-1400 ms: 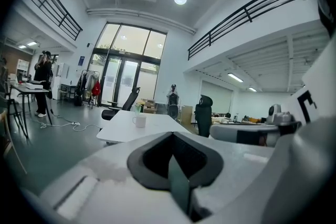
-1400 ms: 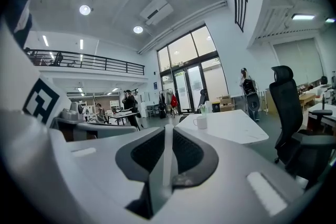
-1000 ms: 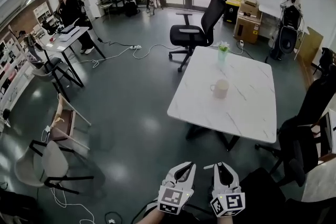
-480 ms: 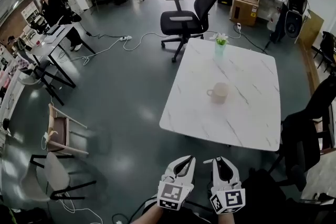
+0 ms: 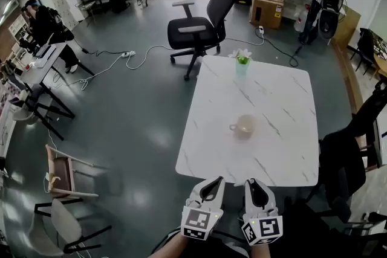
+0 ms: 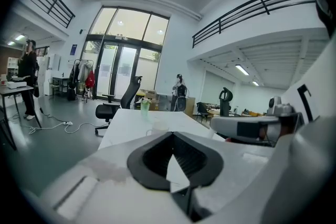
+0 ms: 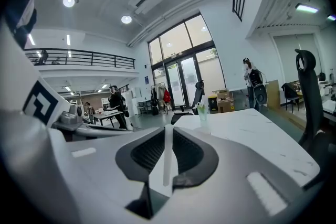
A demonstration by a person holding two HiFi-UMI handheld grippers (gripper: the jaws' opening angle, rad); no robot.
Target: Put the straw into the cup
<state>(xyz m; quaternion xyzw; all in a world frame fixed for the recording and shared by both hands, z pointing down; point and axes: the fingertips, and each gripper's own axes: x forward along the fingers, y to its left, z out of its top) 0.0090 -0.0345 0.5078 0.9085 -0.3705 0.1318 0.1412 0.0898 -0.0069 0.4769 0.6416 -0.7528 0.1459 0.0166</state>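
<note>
A beige cup (image 5: 245, 125) with a handle stands near the middle of the white marble table (image 5: 284, 154); in the left gripper view the cup (image 6: 157, 127) shows faintly ahead. My right gripper (image 5: 254, 185) is shut on a thin white straw (image 7: 168, 155), which stands upright between its jaws. The left gripper (image 5: 213, 184) is beside it, jaws together with nothing in them. Both are held low in front of the table's near edge, well short of the cup.
A green vase with a flower (image 5: 242, 62) stands at the table's far edge. A black office chair (image 5: 196, 24) is behind the table, another dark chair (image 5: 344, 160) at its right. Cables, desks, wooden chairs (image 5: 63, 175) and people fill the left and back.
The table and cup have come nearer and lower in the head view as I move toward them. Both grippers stay side by side at the bottom, jaws unchanged.
</note>
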